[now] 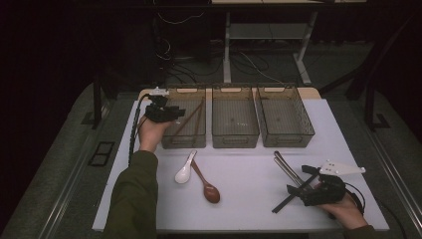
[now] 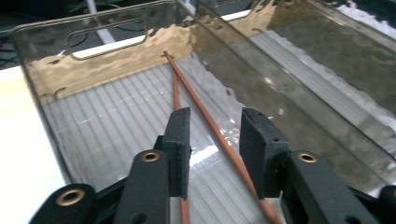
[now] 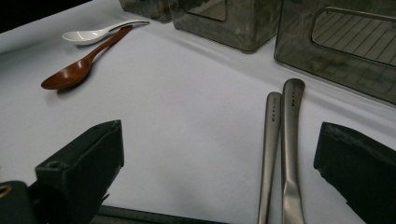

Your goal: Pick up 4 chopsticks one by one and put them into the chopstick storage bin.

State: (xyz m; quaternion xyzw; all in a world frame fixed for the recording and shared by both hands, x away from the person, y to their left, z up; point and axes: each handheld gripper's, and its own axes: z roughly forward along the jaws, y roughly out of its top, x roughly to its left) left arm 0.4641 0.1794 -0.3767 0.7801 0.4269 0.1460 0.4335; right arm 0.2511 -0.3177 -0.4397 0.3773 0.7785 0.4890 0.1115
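Note:
My left gripper (image 1: 171, 113) hangs over the left clear bin (image 1: 185, 89), held by a hand in an olive sleeve. In the left gripper view its jaws (image 2: 215, 140) stand apart around a thin brown chopstick (image 2: 205, 116) that leans in the bin; the pads do not press on it. A second brown chopstick (image 2: 175, 91) lies beside it. My right gripper (image 1: 299, 179) rests low on the white table at the front right, open. Two metal utensil handles (image 3: 285, 121) lie between its wide jaws (image 3: 222, 144), untouched.
A white spoon (image 1: 184, 172) and a brown wooden spoon (image 1: 208, 186) lie at the table's middle front. The middle bin (image 1: 235, 144) and the right bin (image 1: 293, 142) stand in a row behind. A black stick (image 1: 281, 204) lies under the right gripper.

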